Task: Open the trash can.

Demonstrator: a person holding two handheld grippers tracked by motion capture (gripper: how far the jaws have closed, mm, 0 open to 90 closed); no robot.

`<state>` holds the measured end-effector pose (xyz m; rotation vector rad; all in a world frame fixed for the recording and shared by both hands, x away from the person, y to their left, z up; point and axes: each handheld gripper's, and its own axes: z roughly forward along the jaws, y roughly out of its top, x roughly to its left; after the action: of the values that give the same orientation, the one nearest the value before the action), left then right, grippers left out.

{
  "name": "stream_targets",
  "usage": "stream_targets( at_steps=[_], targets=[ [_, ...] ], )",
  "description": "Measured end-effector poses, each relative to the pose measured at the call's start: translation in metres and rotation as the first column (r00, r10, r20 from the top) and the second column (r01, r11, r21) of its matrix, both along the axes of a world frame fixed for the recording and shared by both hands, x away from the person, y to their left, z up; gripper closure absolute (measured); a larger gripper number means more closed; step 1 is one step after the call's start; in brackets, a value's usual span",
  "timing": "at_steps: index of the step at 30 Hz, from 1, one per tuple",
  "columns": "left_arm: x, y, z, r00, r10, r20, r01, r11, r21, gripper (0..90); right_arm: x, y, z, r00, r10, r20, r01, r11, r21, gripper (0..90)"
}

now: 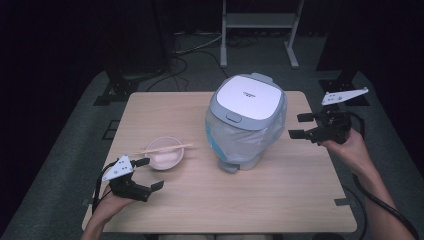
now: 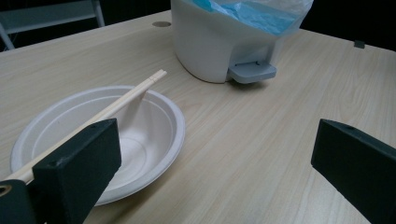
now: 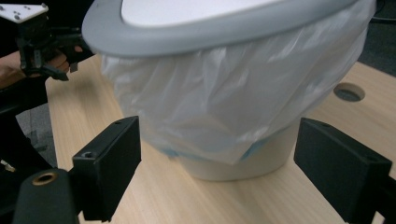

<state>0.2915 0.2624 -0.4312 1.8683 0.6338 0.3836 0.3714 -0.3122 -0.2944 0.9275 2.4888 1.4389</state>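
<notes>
Approach phase: left gripper [image 1: 148, 173] jaws spread beside the bowl [image 1: 165, 155] with chopsticks [image 1: 165, 148] across it, right gripper [image 1: 300, 125] spread near the lidded bin [image 1: 246, 120]; next needs bin opened.

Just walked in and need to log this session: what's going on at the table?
A person holds a gripper in each hand at a wooden table. The left gripper hangs open just beside a white bowl with chopsticks laid across its rim. The right gripper, also open, points at a lidded pedal bin lined with a plastic bag. Neither gripper grasps anything, and the bin's lid is shut.
</notes>
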Motion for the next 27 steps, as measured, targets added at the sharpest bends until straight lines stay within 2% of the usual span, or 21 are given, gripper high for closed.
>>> stream_targets(
  at_steps=[11,19,21,27],
  targets=[
    [0.0,0.0,-0.002,1.0,0.0,-0.005,0.0,0.9999,0.015,0.8,-0.022,0.004,-0.028,0.9998,0.008,-0.02,-0.008,1.0,-0.009,15.2],
    [0.001,0.0,-0.002,1.0,-0.002,-0.005,0.002,0.9999,0.015,0.8,-0.042,0.012,-0.051,0.9992,0.035,-0.017,-0.035,0.999,0.006,17.4],
    [0.001,0.0,-0.003,1.0,-0.001,-0.005,0.001,0.9999,0.015,0.8,-0.047,0.015,-0.057,0.9984,0.053,-0.019,-0.053,0.998,0.015,21.0],
    [0.001,0.0,-0.002,1.0,-0.001,-0.005,0.002,0.9999,0.016,0.8,-0.055,0.022,-0.07,0.9973,0.07,-0.022,-0.069,0.997,0.021,22.0]
  ],
)
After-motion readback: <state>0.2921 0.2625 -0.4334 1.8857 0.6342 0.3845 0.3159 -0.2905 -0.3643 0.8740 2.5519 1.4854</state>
